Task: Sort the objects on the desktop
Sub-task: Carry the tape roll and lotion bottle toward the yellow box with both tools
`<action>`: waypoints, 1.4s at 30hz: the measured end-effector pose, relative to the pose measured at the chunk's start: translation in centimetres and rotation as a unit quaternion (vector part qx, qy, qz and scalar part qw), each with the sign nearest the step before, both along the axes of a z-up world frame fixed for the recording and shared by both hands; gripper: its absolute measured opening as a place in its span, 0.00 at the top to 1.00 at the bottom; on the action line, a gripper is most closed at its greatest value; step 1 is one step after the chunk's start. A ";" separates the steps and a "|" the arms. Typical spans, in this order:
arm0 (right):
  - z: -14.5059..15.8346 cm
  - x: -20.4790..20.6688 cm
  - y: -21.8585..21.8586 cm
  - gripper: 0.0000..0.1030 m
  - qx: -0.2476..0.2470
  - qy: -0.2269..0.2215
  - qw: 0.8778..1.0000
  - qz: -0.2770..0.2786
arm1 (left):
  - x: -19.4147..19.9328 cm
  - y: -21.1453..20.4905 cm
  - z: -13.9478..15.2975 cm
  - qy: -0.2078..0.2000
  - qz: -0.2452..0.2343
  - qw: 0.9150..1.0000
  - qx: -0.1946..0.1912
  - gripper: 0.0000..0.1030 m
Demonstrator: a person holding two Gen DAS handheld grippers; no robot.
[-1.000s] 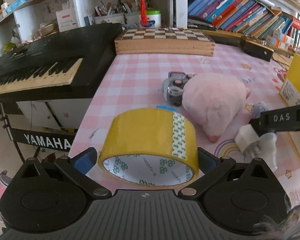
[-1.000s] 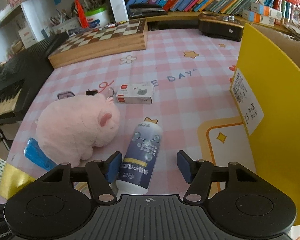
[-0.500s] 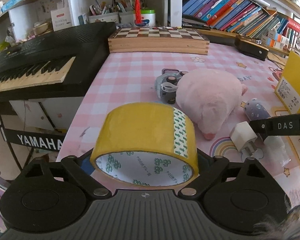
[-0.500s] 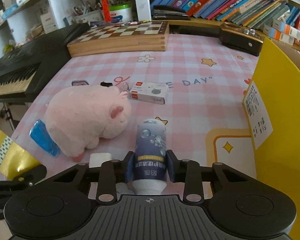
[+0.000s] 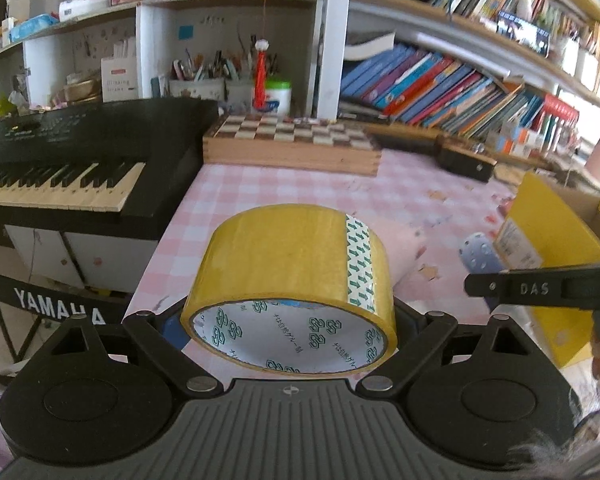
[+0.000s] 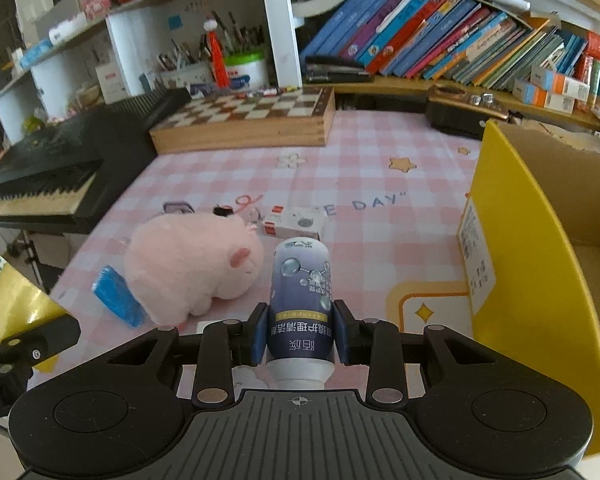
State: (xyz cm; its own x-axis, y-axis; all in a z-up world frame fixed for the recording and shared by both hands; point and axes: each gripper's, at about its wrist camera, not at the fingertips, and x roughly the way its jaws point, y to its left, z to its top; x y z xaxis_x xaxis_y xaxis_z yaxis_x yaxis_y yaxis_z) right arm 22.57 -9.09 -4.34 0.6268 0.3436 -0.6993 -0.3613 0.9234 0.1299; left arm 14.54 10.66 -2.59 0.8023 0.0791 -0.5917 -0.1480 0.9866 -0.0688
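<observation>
My left gripper (image 5: 288, 320) is shut on a roll of yellow tape (image 5: 292, 276) and holds it up above the pink checked tablecloth (image 5: 300, 188). My right gripper (image 6: 300, 334) is shut on a dark blue spray bottle (image 6: 301, 296), lifted off the table. The bottle also shows in the left wrist view (image 5: 478, 250) behind the right gripper's black finger. The tape's edge (image 6: 8, 296) shows at the far left of the right wrist view. A yellow cardboard box (image 6: 540, 264) stands open to the right.
On the cloth lie a pink plush pig (image 6: 192, 268), a blue flat object (image 6: 118, 296) and a small white box (image 6: 294, 222). A wooden chessboard (image 6: 248, 118) sits at the back, a black Yamaha keyboard (image 5: 60, 168) to the left, shelves of books (image 6: 440, 48) behind.
My right gripper closed on the spray bottle and lifted it. My left gripper rose with the tape, and both views now look higher over the table.
</observation>
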 end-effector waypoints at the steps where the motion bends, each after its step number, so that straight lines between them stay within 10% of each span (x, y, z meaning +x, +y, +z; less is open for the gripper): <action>1: 0.2 -0.3 0.0 0.68 0.002 -0.002 1.000 0.001 | -0.3 0.0 0.3 -0.003 -0.001 1.000 -0.002 0.10; 42: 5.1 -19.8 -4.7 0.68 0.040 -0.014 0.998 0.047 | -17.8 -4.9 5.1 -0.027 -0.079 0.995 -0.047 0.10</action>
State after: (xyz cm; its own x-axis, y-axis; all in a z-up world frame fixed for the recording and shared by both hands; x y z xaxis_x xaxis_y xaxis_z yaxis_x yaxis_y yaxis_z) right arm 2.76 -13.82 0.73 0.6079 0.4556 -0.6503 -0.4504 0.8723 0.1901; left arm -3.28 5.74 2.55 0.8310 -0.1041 -0.5464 0.0152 0.9862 -0.1648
